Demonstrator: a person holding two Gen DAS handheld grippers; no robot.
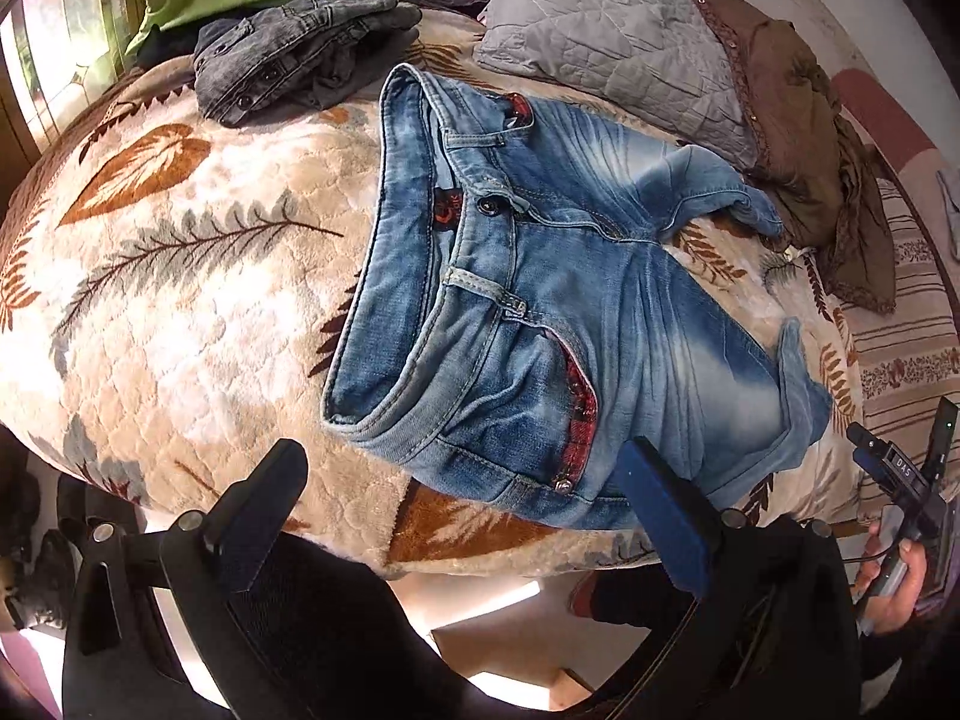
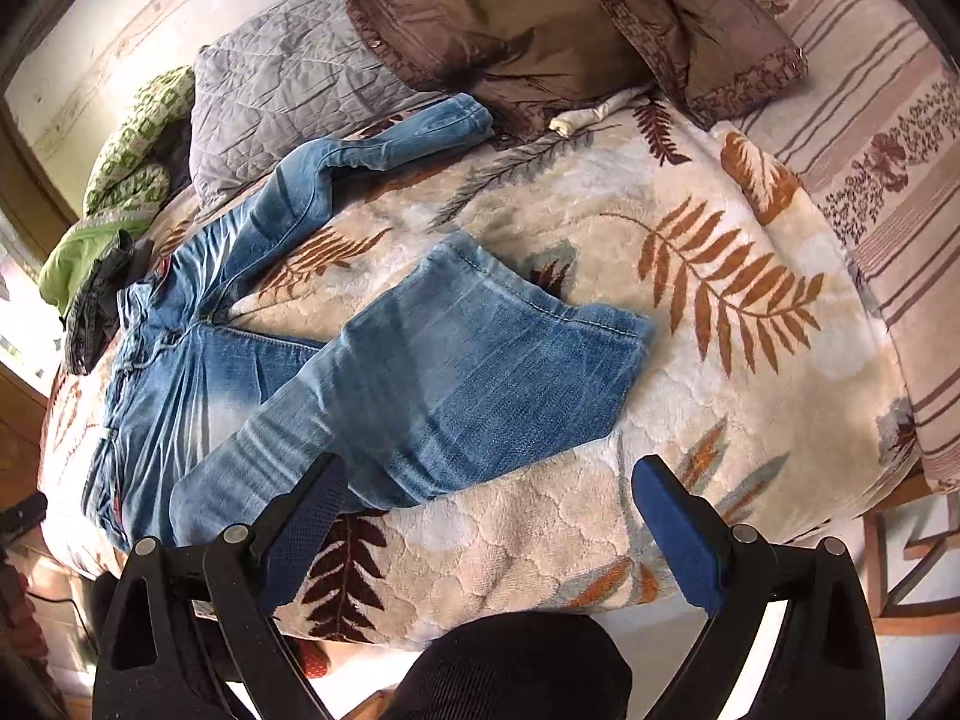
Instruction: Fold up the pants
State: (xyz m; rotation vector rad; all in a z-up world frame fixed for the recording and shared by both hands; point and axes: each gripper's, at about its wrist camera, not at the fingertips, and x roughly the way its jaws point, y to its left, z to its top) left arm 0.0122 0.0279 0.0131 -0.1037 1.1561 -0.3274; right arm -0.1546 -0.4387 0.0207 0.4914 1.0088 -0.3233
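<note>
Through your left wrist camera you are looking down on the light blue jeans (image 1: 558,300), which are lying flat on the leaf-print blanket (image 1: 180,276) covering the bed. The waistband (image 1: 384,264) is sitting at about 9 o'clock of the garment and gaping open, and the legs are running off toward 3 o'clock. Your left gripper (image 1: 468,516) is hovering at the near edge with its jaws spread wide and nothing between them; the blue pad is sitting just over the hip. If you are closing here, you are risking catching only the top layer of the open waistband, so the back layer would be dragging behind and bunching

Through your right wrist camera the jeans (image 2: 336,360) are stretching with their long axis from the waist at 9 o'clock toward the hems at 1 to 3 o'clock. The legs are splayed apart: the near leg (image 2: 468,372) is lying bent across the blanket, and the far leg (image 2: 360,156) is reaching its cuff up beside the grey quilted pillow (image 2: 288,84) and the brown garment (image 2: 540,30). Your right gripper (image 2: 486,516) is also holding its jaws wide and empty, near the knee of the near leg. Folding from this spread, you are likely ending with crooked, unmatched seams, and the far cuff may be snagging on that brown garment
</note>
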